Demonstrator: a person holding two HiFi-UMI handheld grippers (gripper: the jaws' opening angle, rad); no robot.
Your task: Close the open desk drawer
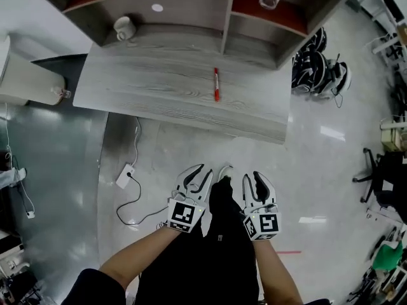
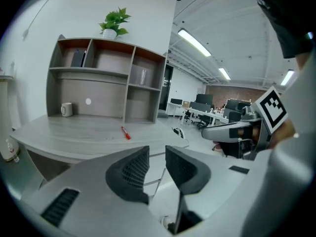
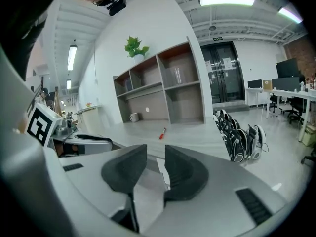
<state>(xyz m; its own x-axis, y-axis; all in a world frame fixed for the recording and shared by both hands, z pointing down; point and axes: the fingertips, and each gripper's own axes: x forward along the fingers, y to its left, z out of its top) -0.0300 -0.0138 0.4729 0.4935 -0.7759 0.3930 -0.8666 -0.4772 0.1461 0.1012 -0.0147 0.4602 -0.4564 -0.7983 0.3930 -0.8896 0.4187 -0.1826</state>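
The grey wood desk (image 1: 172,84) stands ahead of me with a shelf unit (image 1: 191,5) on its back edge. No drawer shows in any view. A red marker (image 1: 216,84) lies on the desktop, and a white mug (image 1: 124,27) sits at the back left. My left gripper (image 1: 198,172) and right gripper (image 1: 257,180) hover side by side over the floor, short of the desk's front edge. Both are open, with nothing between the jaws. The left gripper view shows the desk (image 2: 74,132) and marker (image 2: 126,133) beyond the left gripper (image 2: 157,167). The right gripper (image 3: 155,169) faces the desk (image 3: 187,132).
A power strip with a black cable (image 1: 125,175) lies on the floor under the desk's left part. Black and white helmets (image 1: 318,65) sit on the floor at the desk's right end. A white appliance (image 1: 25,81) stands left of the desk. An office chair (image 1: 375,176) is far right.
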